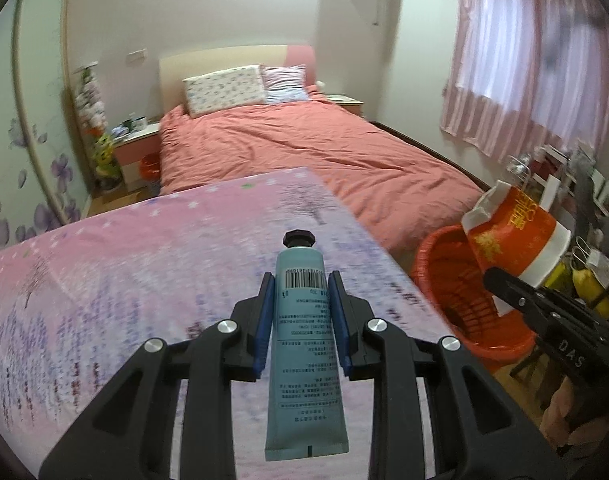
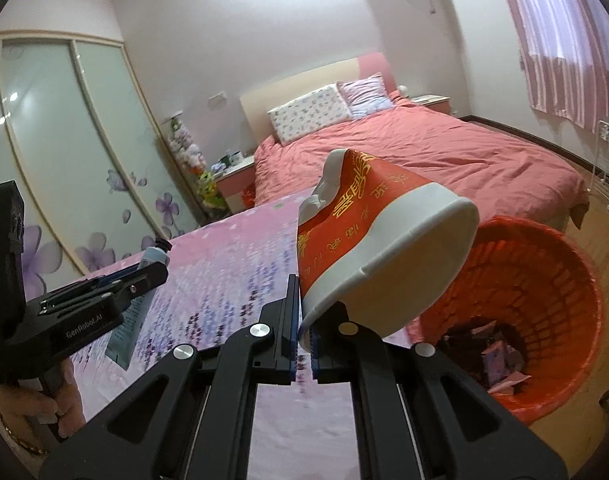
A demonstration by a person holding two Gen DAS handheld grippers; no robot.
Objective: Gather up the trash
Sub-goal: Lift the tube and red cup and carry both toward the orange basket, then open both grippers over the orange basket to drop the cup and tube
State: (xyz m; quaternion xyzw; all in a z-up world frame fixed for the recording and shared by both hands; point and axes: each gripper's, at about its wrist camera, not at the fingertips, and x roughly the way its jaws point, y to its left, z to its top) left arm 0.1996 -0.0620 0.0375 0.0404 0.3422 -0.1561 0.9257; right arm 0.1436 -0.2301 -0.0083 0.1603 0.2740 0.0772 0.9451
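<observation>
The left gripper is squeezing one blue tube and holds it up over the pink table. The right gripper is pinched tight on the rim of one squashed red paper cup, just beside the one red bin. Some scraps already lie in the bin. I think both things are picked up but not dropped in yet.

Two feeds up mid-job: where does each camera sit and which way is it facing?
Left wrist: behind the left gripper, facing the bed; fingers clamp a teal tube.
Right wrist: behind the right gripper, same heading; fingers pinch a crushed paper cup; a hand shows.
Shared: bed, pink tablecloth, red basket.
</observation>
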